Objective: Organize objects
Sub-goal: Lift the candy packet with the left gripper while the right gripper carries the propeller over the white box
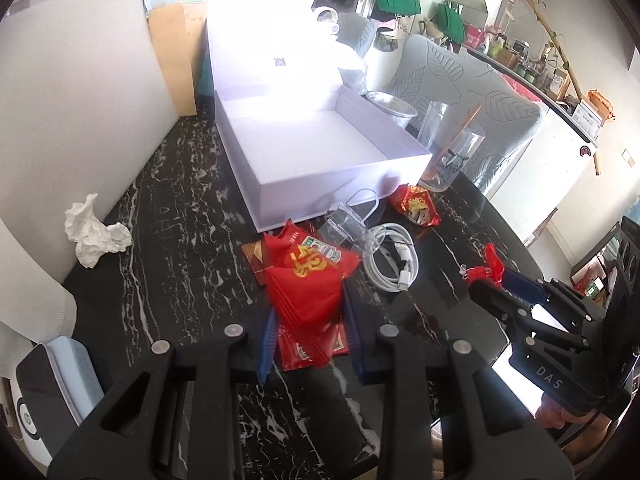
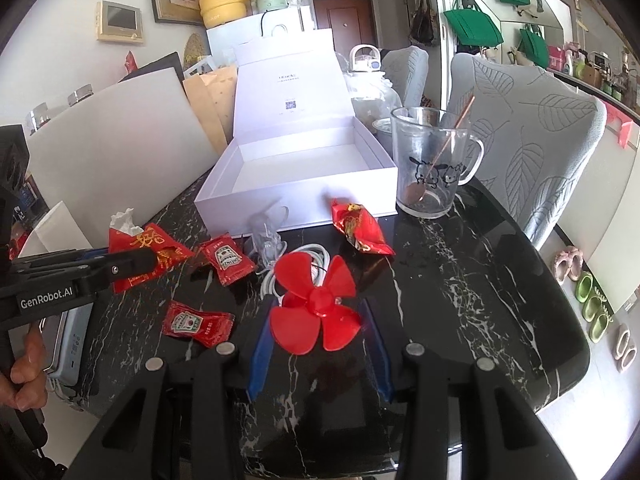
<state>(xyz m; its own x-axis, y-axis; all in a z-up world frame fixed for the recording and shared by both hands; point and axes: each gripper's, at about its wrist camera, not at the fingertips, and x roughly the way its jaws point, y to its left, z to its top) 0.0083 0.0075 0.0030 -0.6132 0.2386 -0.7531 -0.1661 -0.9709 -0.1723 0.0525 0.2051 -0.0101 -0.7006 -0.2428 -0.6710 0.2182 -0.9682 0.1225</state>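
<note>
**Both grippers loaded above the marble table**

The left gripper [image 1: 310,312] is pressed together on a red envelope packet [image 1: 308,284] printed with gold characters. The packet is pinched between the blue fingers [image 1: 267,340] and is carried clear of the black marble table [image 1: 168,240].

The right gripper [image 2: 318,320] is closed on a red plastic fan blade [image 2: 316,304]. The blade is gripped at its edges between the blue pads [image 2: 260,356], its four vanes spread across the gap and its hub facing the camera.

Ahead of both tools, an open white box [image 2: 296,196] is seen with its lid standing upright at the far side; the interior is empty. Between the tools and the box, a coiled white cable [image 1: 394,256], a clear plastic item [image 1: 344,224] and a crumpled red snack wrapper [image 2: 360,228] lie on the table. Two ketchup sachets [image 2: 198,322] are found to the left of the right gripper. A glass mug [image 2: 434,164] holding a spoon stands ahead and to the right, just beside the box. A crumpled white tissue [image 1: 94,234] lies well to the left of the left gripper.
</note>
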